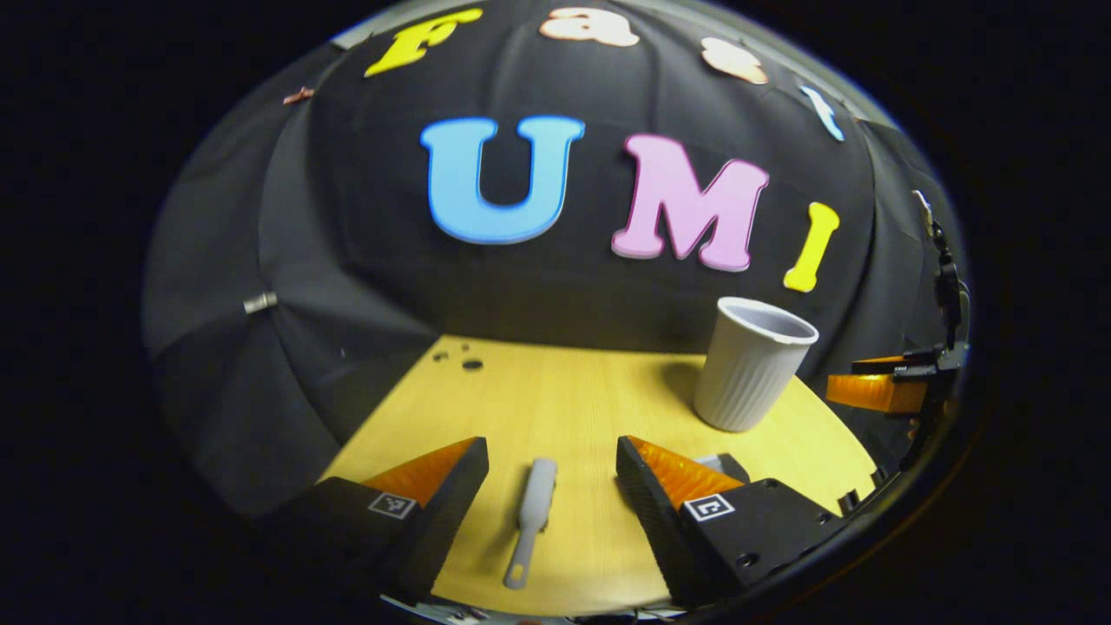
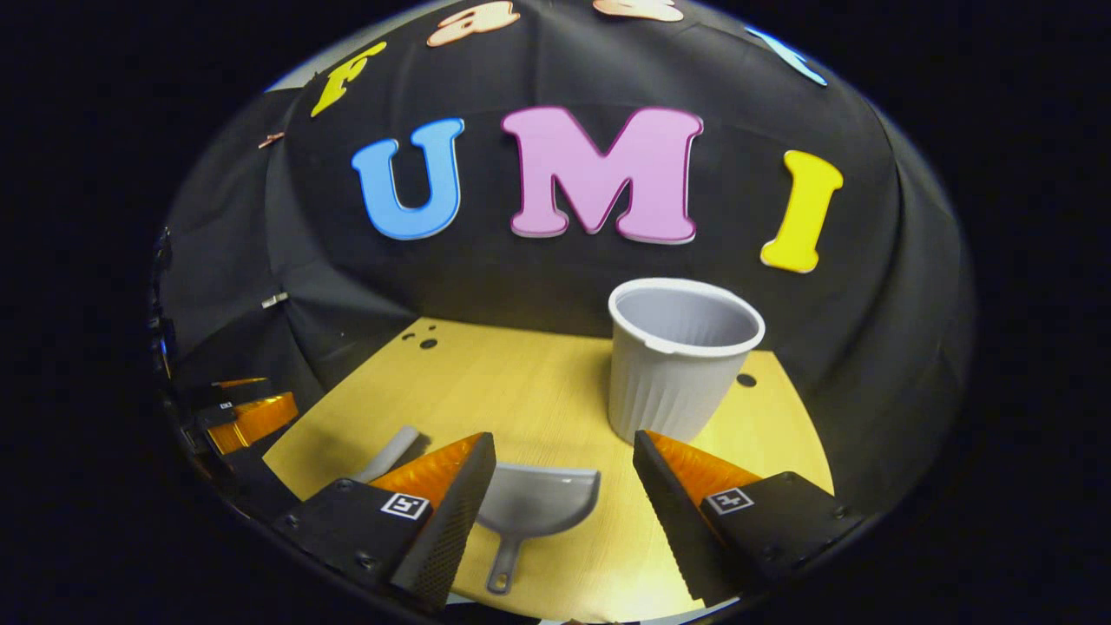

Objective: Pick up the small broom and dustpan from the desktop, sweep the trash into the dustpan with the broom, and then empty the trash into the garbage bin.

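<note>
The wooden desktop (image 2: 538, 391) was the largest thing and carried all the others; near its back edge the grey ribbed garbage bin (image 2: 681, 360) stood upright, and I use it as the landmark. The dustpan (image 2: 536, 503) lay flat on the desktop in front of the bin, a little to its left in the right gripper view, with its handle pointing toward the camera; the right gripper (image 2: 564, 521) hovered over it with the fingers spread wide, holding nothing. The small broom (image 1: 531, 519) lay flat further to the left of the bin, its handle also toward the camera; the left gripper (image 1: 551, 512) hung above it, fingers likewise wide apart and empty.

I could not make out any trash on the desktop; the few dark spots near the back edge were perhaps holes in the board, but the view is too small there to be sure.

Both tools rested on the desktop, each between the fingers of one gripper; this would fit equally a moment of picking them up or a moment after laying them down, so I cannot judge which step was in hand.
</note>
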